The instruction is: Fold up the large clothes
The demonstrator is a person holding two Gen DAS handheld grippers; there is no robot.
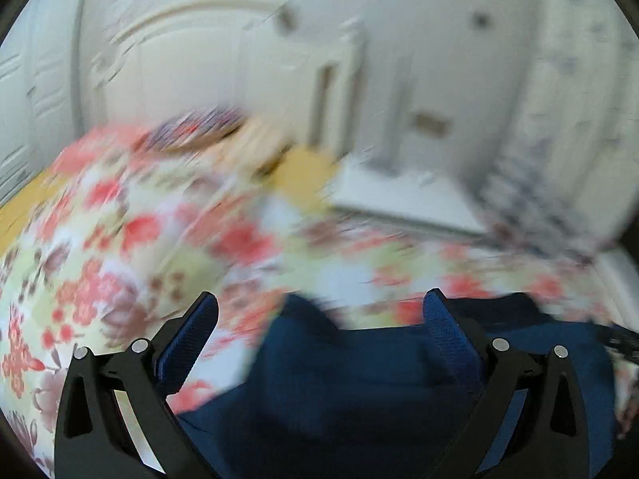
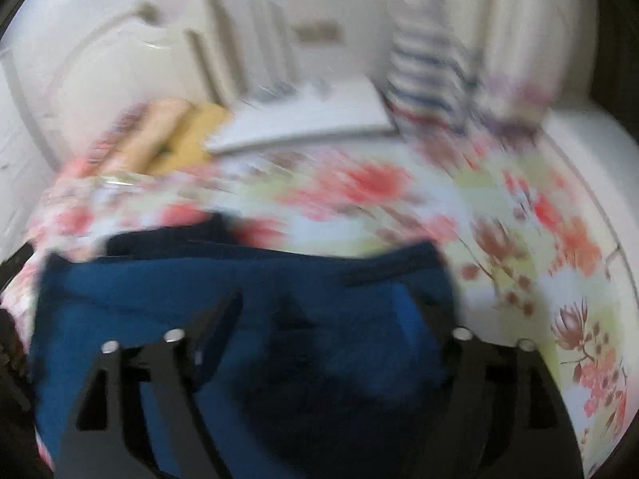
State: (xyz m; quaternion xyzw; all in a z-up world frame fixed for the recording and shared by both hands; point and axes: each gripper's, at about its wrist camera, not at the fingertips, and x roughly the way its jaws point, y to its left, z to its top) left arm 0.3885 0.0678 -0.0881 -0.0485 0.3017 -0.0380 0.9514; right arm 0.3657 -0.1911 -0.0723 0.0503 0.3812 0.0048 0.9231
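Observation:
A dark blue garment (image 1: 351, 379) lies on a bed with a floral sheet (image 1: 100, 239). Both views are motion-blurred. In the left wrist view my left gripper (image 1: 323, 307) is open, its blue-padded fingers wide apart above the garment's near edge, holding nothing. In the right wrist view the same blue garment (image 2: 247, 319) spreads across the bed under my right gripper (image 2: 323, 311), which is also open with its fingers apart over the cloth. The floral sheet (image 2: 519, 239) shows to the right of it.
A cream headboard (image 1: 191, 60) and wall stand behind the bed. A white bedside table (image 2: 311, 119) is at the back, with a yellow pillow (image 2: 199, 135) and striped fabric (image 2: 431, 64) near it.

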